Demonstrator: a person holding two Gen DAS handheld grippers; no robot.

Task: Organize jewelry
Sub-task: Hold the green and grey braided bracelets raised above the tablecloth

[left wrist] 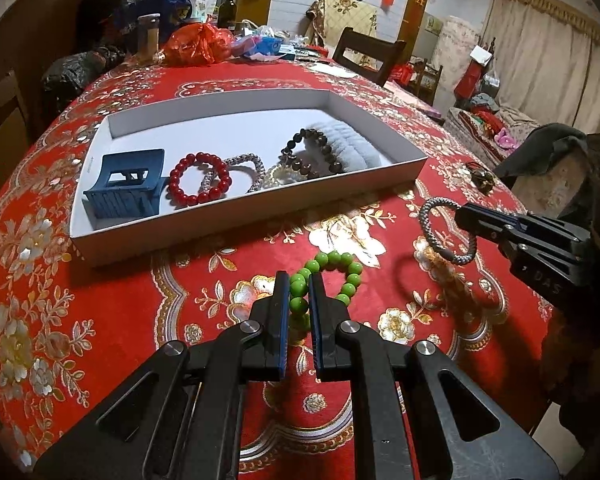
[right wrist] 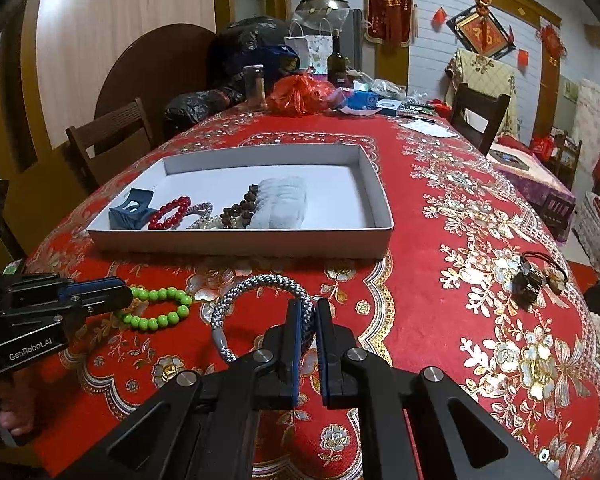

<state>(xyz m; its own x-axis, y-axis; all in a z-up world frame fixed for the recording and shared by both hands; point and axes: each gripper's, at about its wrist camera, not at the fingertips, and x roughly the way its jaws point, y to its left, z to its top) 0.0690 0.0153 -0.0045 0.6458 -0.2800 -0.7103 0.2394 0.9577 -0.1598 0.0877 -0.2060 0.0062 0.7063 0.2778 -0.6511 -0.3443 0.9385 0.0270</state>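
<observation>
A white tray (left wrist: 236, 216) on the red tablecloth holds a blue hair claw (left wrist: 126, 184), a red bead bracelet (left wrist: 200, 178), a silver rope bracelet (left wrist: 244, 170), a dark bead bracelet (left wrist: 312, 152) and a grey cloth (left wrist: 348, 140). My left gripper (left wrist: 300, 280) is shut on a green bead bracelet (left wrist: 332, 276) lying on the cloth before the tray. My right gripper (right wrist: 308, 306) is shut on a grey braided bracelet (right wrist: 256, 308) and holds it above the table; it shows in the left wrist view (left wrist: 448, 236) too. The tray (right wrist: 244, 236) lies ahead.
A dark hair tie with charms (right wrist: 536, 276) lies on the cloth to the right. The table's far end holds a red bag (right wrist: 300, 94), a bottle (right wrist: 337, 60) and other clutter. Wooden chairs (right wrist: 112, 136) stand around the table.
</observation>
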